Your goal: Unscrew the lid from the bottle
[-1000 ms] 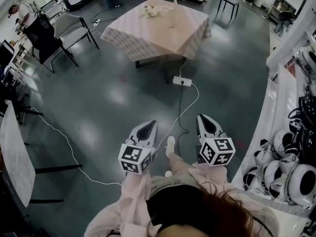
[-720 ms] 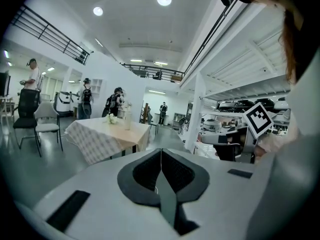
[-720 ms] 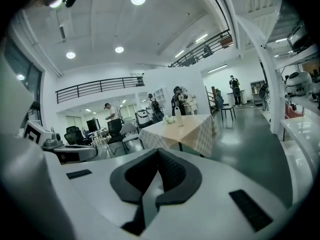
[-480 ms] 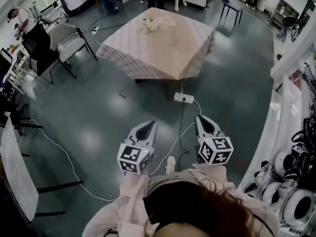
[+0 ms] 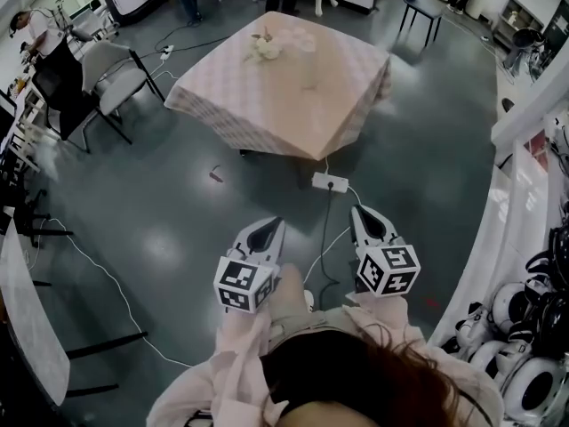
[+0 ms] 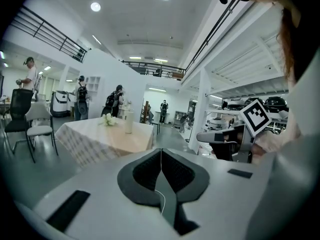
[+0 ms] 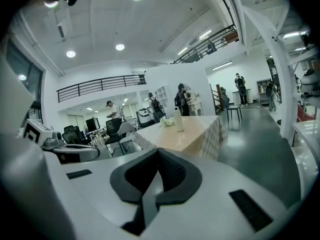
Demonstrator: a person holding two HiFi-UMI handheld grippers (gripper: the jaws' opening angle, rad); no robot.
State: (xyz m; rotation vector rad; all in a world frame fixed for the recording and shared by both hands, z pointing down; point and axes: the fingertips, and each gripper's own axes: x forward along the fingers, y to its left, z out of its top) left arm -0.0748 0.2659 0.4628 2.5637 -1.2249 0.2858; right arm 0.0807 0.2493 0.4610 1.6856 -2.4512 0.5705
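Note:
A pale bottle [image 7: 178,119] stands upright on a table with a checked cloth [image 5: 267,96], next to a small bunch of white flowers [image 5: 264,46]. The bottle [image 6: 129,121] also shows in the left gripper view, far ahead. Both grippers are held close to the person's body, well short of the table. My left gripper [image 5: 265,231] has its jaws together with nothing between them, as the left gripper view [image 6: 161,153] confirms. My right gripper [image 5: 368,215] is likewise shut and empty [image 7: 157,153].
A white power strip [image 5: 330,181] and its cables lie on the dark floor between me and the table. Chairs [image 5: 111,74] stand at the left, a white tabletop [image 5: 31,296] at the near left, shelves with white helmets [image 5: 524,327] at the right. People stand far back.
The table has come nearer and lower in the head view as the person walks toward it. Both grippers keep their place before the body, jaws unchanged.

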